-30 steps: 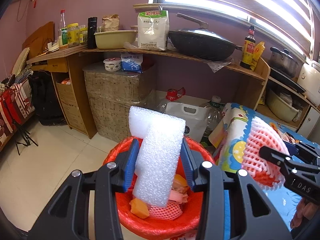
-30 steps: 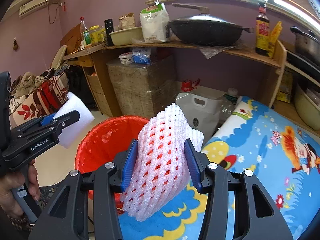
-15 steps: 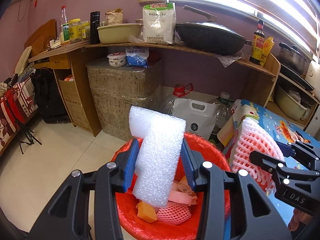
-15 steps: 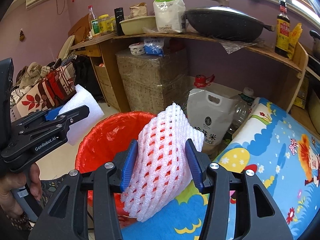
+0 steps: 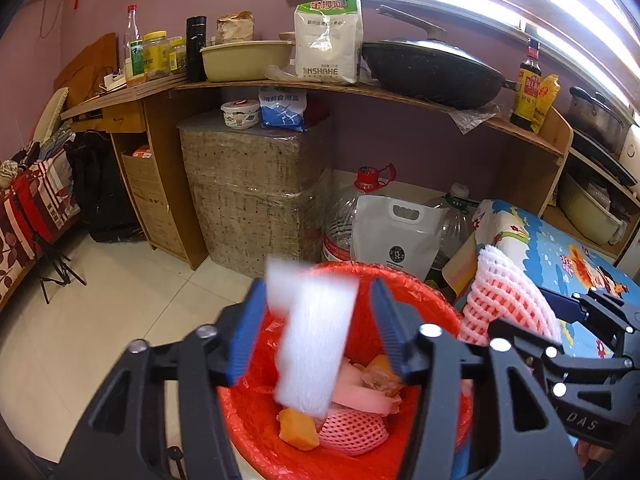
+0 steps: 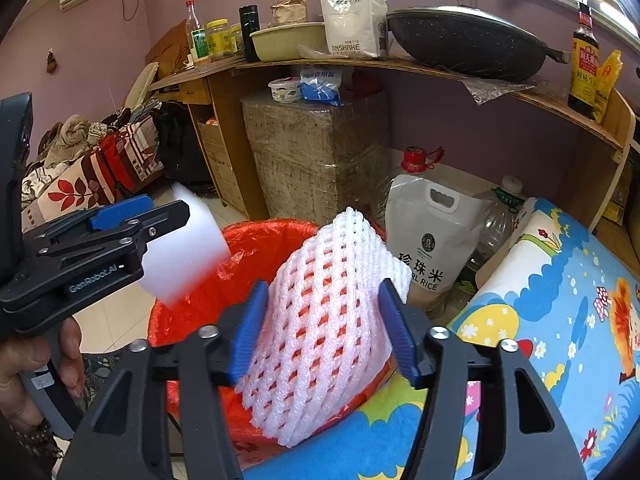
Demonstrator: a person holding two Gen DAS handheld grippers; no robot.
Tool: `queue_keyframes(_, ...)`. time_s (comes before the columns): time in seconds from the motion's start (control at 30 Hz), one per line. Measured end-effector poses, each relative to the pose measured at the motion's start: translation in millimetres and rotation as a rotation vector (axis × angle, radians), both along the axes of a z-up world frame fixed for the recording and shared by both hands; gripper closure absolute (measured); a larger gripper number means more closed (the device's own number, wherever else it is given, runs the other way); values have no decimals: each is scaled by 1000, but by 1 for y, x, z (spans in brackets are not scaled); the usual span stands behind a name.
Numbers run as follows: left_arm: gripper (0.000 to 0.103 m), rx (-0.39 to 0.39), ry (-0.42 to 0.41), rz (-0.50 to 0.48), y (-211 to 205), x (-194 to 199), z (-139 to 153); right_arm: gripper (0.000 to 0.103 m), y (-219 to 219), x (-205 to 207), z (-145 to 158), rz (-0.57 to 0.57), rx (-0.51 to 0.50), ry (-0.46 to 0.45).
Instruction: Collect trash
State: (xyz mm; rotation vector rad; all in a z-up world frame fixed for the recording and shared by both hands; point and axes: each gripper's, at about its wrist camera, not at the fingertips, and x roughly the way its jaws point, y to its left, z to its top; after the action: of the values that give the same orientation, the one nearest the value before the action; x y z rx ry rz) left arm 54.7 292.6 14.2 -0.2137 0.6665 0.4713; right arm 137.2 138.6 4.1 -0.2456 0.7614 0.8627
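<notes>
A: Two claws, what state?
B: Left claw point(image 5: 316, 330) spread wide; the white foam sheet point(image 5: 310, 340), blurred, sits between its fingers untouched, above the red bin point(image 5: 416, 296).
A: Right?
B: Right claw point(image 6: 322, 332) clenched on the foam fruit net point(image 6: 324, 308), at the bin's right rim, beside the cartoon-cloth worktop point(image 6: 560, 280).

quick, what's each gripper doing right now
Left gripper: open, the white foam sheet dropping free into the red bin.
Right gripper: shut on the pink foam fruit net.
</notes>
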Motion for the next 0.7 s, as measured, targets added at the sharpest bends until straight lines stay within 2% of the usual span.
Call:
queue_keyframes(0.23,37,-3,0,12,1,-2,1,32,-3,0,-1,-10,1,-7)
queue_keyframes(0.47,28,-14,0,21,-7,-22,5,23,-17,-8,3,-33,10,-21)
queue_keyframes(0.7,14,-20,36,16,-23,-50,1,18,-50,-20,7,-95,19,-31)
